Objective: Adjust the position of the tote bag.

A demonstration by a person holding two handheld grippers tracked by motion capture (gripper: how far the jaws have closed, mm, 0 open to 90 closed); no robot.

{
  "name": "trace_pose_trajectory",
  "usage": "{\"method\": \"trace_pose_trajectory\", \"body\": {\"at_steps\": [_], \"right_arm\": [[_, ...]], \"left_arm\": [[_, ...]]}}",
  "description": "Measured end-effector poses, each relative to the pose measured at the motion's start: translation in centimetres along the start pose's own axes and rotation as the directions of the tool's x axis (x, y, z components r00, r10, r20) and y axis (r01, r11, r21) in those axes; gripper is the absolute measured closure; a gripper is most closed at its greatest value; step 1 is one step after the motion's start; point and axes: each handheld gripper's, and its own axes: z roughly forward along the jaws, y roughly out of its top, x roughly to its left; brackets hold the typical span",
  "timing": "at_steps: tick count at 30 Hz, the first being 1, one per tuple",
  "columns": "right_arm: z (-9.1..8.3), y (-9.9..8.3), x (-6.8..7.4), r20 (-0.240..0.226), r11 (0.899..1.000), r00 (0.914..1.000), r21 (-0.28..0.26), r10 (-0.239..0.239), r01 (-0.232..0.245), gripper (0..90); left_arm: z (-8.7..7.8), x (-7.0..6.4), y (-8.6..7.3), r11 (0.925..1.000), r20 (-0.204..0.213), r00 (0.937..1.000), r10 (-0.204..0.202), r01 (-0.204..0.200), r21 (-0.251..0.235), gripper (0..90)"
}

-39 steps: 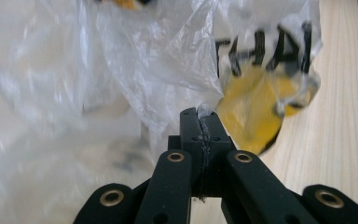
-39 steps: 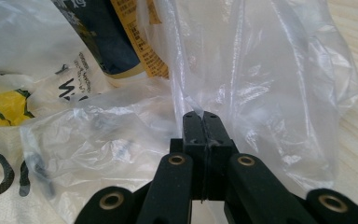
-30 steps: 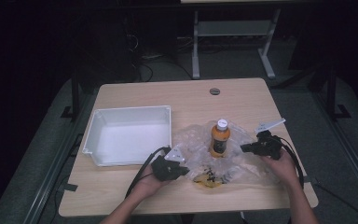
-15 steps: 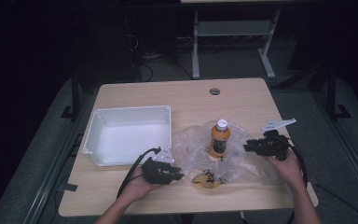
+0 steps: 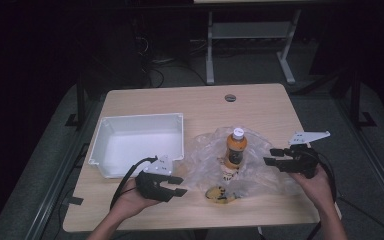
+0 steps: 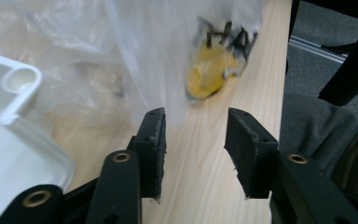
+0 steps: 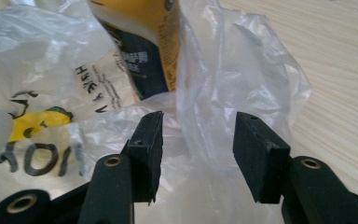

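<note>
A crumpled clear plastic bag (image 5: 260, 172) lies right of centre on the wooden table. An orange bottle (image 5: 235, 151) with a white cap stands upright in it. A yellow and black print (image 5: 220, 194) shows at the bag's near edge. My left gripper (image 5: 179, 185) is open just left of the bag, its jaws pointing at the print (image 6: 209, 77), with bare wood between them (image 6: 195, 140). My right gripper (image 5: 271, 161) is open at the bag's right side. A fold of the bag (image 7: 200, 116) rises between its jaws (image 7: 198, 140), and the bottle (image 7: 144, 42) stands just beyond.
A white empty tray (image 5: 105, 150) sits on the table's left half, its corner (image 6: 14, 88) close to my left gripper. A round grommet hole (image 5: 230, 97) is near the far edge. The table's front edge lies just behind both hands.
My left gripper has drawn back a little to the left, away from the bag. My right gripper has shifted slightly right and toward the person. Both stay open.
</note>
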Motion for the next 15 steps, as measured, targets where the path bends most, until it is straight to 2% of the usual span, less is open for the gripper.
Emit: {"method": "trace_pose_trajectory", "body": {"at_steps": [7,10,15], "right_arm": [[-0.3,-0.1,0.3,0.000,1.000,1.0000,0.004,-0.009,0.009,51.1],[-0.7,0.0,0.6,0.001,1.000,0.9999,-0.019,-0.013,0.013,51.2],[-1.4,0.6,2.0,-0.027,0.998,0.9985,-0.040,-0.047,0.046,51.2]], "left_arm": [[-2.0,0.4,1.1,0.9997,-0.016,0.9999,0.001,-0.001,-0.025,54.8],[-2.5,0.8,2.0,0.9995,-0.025,0.9997,0.006,-0.007,-0.032,54.3],[-2.6,1.2,3.4,0.9990,-0.026,0.9994,0.021,-0.022,-0.039,54.0]]}}
